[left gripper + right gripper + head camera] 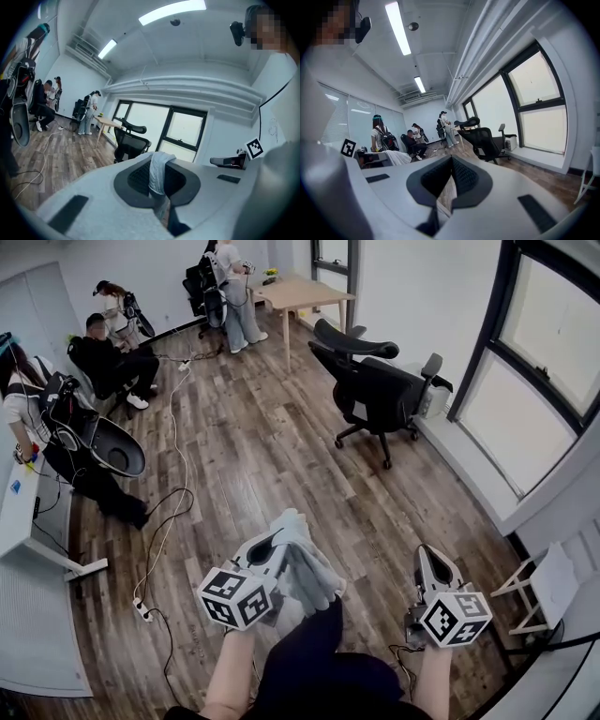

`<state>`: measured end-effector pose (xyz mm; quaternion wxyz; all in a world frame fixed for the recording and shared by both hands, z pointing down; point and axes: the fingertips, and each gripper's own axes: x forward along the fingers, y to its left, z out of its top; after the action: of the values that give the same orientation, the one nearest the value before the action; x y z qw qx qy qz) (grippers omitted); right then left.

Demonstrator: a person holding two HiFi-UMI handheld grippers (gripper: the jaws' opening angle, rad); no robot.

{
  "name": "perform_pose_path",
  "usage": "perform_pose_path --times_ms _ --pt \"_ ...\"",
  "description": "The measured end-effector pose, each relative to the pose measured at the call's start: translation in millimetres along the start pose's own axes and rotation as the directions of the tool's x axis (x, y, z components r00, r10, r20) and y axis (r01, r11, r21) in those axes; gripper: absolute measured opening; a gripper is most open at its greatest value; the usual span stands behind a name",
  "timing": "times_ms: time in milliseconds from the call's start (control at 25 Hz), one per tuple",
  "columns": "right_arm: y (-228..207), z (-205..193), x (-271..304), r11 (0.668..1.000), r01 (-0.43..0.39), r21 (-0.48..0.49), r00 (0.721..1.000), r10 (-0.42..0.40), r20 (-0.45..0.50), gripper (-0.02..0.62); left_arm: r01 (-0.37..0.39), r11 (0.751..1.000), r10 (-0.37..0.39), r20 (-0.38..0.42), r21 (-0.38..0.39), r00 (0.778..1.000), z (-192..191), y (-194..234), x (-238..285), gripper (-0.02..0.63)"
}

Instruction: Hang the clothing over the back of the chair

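Left gripper (267,547) pinches a bunched pale garment (309,573), held near the body above the wood floor; right gripper (429,559) is pressed together on nothing. Black office chair (375,390) stands far off by the right window, its back bare. Judged early: pickup done, carrying and draping remain.

We see the left gripper (279,542) and the right gripper (427,555) as pale grey smooth shells, each with dark meshed pads (464,177) and a white cube (236,598) of black square markers, and the person wears dark clothes (319,667).
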<state>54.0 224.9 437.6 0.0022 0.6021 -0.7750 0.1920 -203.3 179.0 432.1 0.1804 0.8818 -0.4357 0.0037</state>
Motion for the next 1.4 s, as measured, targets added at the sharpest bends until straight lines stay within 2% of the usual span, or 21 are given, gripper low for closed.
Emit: perform_pose_path --times_ms 200,520,840,1400 --pt "-15.5 18.4 35.3 1.0 0.002 0.003 1.0 -0.002 -0.008 0.002 0.017 1.0 -0.017 -0.008 -0.01 1.0 10.7 11.6 40.4 0.003" --pt "-31.1 47.0 115.4 0.999 -0.035 0.005 0.999 0.035 -0.041 0.002 -0.005 1.0 0.004 -0.01 -0.029 1.0 36.3 51.1 109.1 0.003" --pt "-48.1 74.0 177.8 0.999 -0.034 0.004 0.999 0.034 -0.039 0.002 0.002 1.0 -0.002 -0.018 0.01 1.0 66.4 79.3 167.8 0.003" --pt "-91.2 91.8 240.6 0.999 -0.005 0.034 0.999 0.007 -0.051 0.002 0.007 1.0 -0.007 -0.052 0.005 0.999 77.0 109.9 243.7 0.003"
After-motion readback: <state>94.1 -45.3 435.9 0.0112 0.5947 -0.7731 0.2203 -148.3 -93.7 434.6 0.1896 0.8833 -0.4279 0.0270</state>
